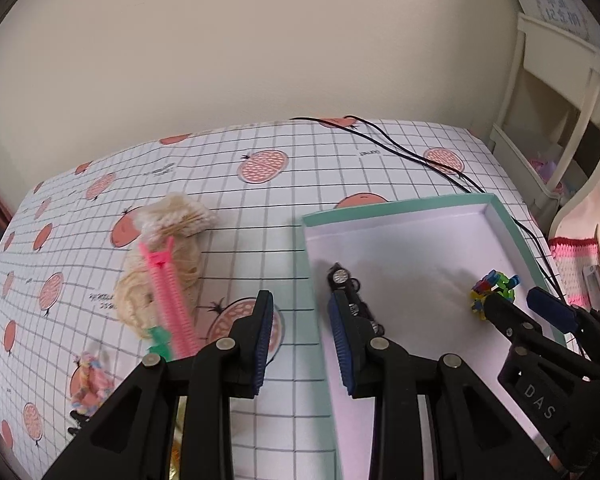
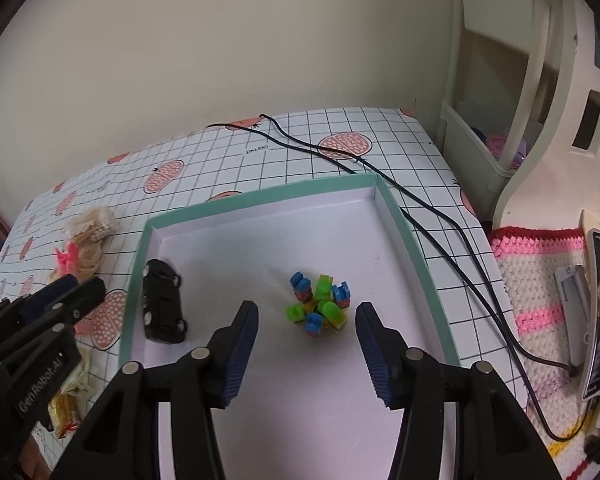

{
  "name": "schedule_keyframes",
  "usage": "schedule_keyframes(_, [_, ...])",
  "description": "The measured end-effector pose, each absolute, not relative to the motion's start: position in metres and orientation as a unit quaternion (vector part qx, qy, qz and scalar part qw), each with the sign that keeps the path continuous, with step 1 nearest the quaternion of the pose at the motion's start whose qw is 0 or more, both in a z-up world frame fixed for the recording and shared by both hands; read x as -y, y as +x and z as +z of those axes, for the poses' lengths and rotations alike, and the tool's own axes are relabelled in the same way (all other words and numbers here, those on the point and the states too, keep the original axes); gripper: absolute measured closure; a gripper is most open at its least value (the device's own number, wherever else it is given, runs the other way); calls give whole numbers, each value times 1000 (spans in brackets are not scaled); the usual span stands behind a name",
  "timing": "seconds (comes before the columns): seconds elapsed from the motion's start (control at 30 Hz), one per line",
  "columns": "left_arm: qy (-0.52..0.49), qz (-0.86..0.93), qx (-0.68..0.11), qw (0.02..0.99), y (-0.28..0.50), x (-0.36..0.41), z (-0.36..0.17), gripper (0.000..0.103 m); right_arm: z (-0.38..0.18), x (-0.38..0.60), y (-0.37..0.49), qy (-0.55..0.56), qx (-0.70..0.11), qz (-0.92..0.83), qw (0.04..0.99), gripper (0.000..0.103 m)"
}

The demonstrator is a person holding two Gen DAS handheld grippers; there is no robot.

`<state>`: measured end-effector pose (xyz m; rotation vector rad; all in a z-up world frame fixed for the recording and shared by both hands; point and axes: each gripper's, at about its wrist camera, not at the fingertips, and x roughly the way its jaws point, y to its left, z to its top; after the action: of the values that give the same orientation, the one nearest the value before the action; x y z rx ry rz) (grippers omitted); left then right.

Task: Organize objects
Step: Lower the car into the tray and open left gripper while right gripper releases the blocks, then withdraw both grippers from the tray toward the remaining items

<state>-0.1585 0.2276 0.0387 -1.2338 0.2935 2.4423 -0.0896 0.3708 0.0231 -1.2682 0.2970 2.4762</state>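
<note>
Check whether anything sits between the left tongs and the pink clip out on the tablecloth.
Nothing visible blocks it. The left tongs are open over the tray's left wall; the pink clip lies to their left on a bundle of rubber bands.

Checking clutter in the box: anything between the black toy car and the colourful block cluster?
Nothing: the right wrist view shows bare white box floor between the black toy car and the block cluster.

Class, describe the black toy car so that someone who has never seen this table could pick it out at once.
Find the shallow box with mint-green walls on the gridded tablecloth. Inside, against its left wall, lies the black toy car. Its only neighbour in the box is a bright clump of blue and green blocks; the car is plain black, with wheels.
</note>
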Motion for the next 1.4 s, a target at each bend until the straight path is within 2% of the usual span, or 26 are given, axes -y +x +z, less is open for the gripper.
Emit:
schedule_keyframes(0.2, [-439,875,-95,182,-152,-204,55,71,35,-359,-78,-439,-107,876,168,48])
schedule_keyframes(0.33, [-440,876,-91,177,-146,-187,62,63,39,-354,-72,-436,-117,876,168,35])
schedule_keyframes(0.43, [-442,877,-81,172,-143,-174,63,55,41,-350,-68,-436,-119,875,172,31])
schedule_keyframes(0.77, [-490,858,-48,147,-148,-146,30,52,33,-337,-70,-454,-86,869,176,15])
schedule_keyframes(0.87, [-503,852,-38,139,-151,-140,23,43,30,-335,-72,-457,-81,868,176,14])
schedule_keyframes(0.97, [-509,849,-33,139,-151,-138,19,42,29,-333,-73,-458,-75,868,177,9])
schedule_keyframes(1.03, [-507,850,-33,140,-151,-138,20,38,29,-332,-73,-458,-74,867,179,6])
schedule_keyframes(1.1, [-500,854,-39,139,-149,-140,21,31,30,-331,-74,-457,-73,868,179,5])
schedule_keyframes(1.4, [-476,863,-67,152,-142,-150,22,21,30,-329,-75,-456,-70,869,177,3])
